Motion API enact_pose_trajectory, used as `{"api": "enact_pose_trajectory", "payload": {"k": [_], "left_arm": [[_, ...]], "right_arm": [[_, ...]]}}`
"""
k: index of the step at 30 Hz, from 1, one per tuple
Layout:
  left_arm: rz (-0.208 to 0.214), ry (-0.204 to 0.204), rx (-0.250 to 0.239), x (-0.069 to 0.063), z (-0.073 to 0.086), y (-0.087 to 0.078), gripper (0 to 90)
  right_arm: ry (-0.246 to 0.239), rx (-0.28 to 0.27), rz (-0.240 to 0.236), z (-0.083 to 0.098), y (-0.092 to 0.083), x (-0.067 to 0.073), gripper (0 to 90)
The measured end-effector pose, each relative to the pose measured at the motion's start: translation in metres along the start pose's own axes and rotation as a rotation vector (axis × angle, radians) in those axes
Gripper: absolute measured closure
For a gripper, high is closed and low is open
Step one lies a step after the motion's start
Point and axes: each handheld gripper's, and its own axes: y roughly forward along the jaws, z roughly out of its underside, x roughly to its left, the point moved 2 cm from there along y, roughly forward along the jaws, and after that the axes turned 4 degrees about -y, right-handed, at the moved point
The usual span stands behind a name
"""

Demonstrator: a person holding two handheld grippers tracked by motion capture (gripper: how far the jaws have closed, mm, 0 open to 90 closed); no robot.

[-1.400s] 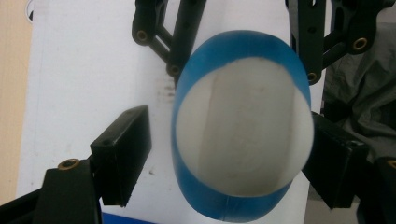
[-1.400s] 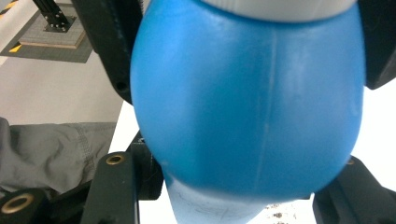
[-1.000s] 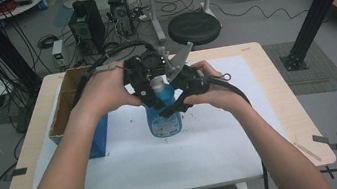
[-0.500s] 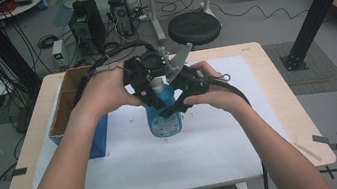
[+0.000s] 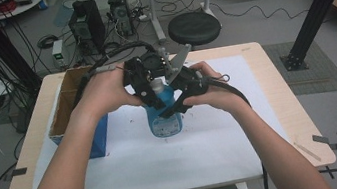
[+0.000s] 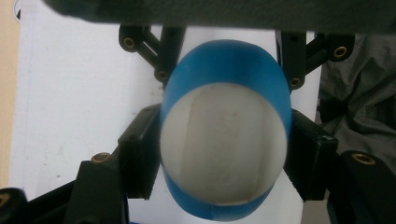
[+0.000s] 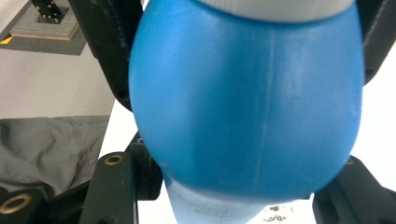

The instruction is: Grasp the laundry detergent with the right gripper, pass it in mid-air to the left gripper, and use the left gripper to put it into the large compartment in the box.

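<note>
A blue bottle [image 5: 165,120] with a white cap [image 5: 156,83] stands upright on the white sheet [image 5: 167,165] in the middle of the table. From above, my left gripper [image 5: 150,83] is shut on the cap. In the left gripper view both black pads [image 6: 140,154] press the sides of the cap [image 6: 224,149], with the bottle's blue shoulder [image 6: 224,60] under it. My right gripper [image 5: 177,98] comes in from the right and is shut on the bottle's upper body. The bottle [image 7: 247,116] bulges between the jaws in the right gripper view.
An open cardboard box [image 5: 65,107] with a blue front side stands on the table's left part, close to my left forearm. The wooden table edge [image 5: 306,119] runs beyond the sheet on the right. Cables, a stool [image 5: 194,27] and boxes are on the floor behind the table.
</note>
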Motion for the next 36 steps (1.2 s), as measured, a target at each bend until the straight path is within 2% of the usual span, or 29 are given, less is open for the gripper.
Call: {"api": "enact_pose_trajectory", "payload": {"k": [3, 4, 6, 15, 20, 23, 27, 29, 33, 36], "left_arm": [[0.003, -0.006, 0.004, 0.0, 0.0, 0.001, 38.0], [0.001, 0.008, 0.019, 0.001, 0.0, 0.0, 38.0], [0.004, -0.008, 0.005, 0.0, 0.0, 0.001, 38.1], [0.004, -0.006, -0.012, 0.001, 0.001, -0.004, 38.3], [0.012, -0.039, -0.021, 0.003, 0.004, -0.01, 38.3], [0.001, -0.066, -0.019, 0.005, 0.006, -0.016, 38.3], [-0.023, -0.123, -0.003, 0.009, 0.011, -0.026, 38.3], [-0.04, -0.169, 0.015, 0.013, 0.014, -0.033, 38.3], [-0.09, -0.292, 0.037, 0.024, 0.02, -0.049, 38.3], [-0.142, -0.39, 0.053, 0.032, 0.027, -0.064, 38.3]], "right_arm": [[0.005, 0.012, -0.006, 0.0, 0.001, 0.001, 44.2], [0.004, 0.015, -0.007, -0.001, 0.001, 0.001, 44.2], [0.005, 0.015, -0.011, 0.0, 0.001, 0.0, 44.0], [-0.001, -0.02, -0.009, 0.001, -0.002, 0.0, 42.9], [0.03, -0.011, 0.016, 0.005, -0.001, -0.002, 26.2], [0.046, -0.001, 0.046, 0.008, -0.003, -0.004, 21.0], [0.081, 0.014, 0.067, 0.017, -0.011, -0.006, 19.1], [0.095, 0.039, 0.078, 0.023, -0.016, -0.008, 19.1], [0.14, 0.144, 0.091, 0.038, -0.025, -0.01, 20.4], [0.165, 0.229, 0.14, 0.049, -0.033, -0.012, 21.6]]}}
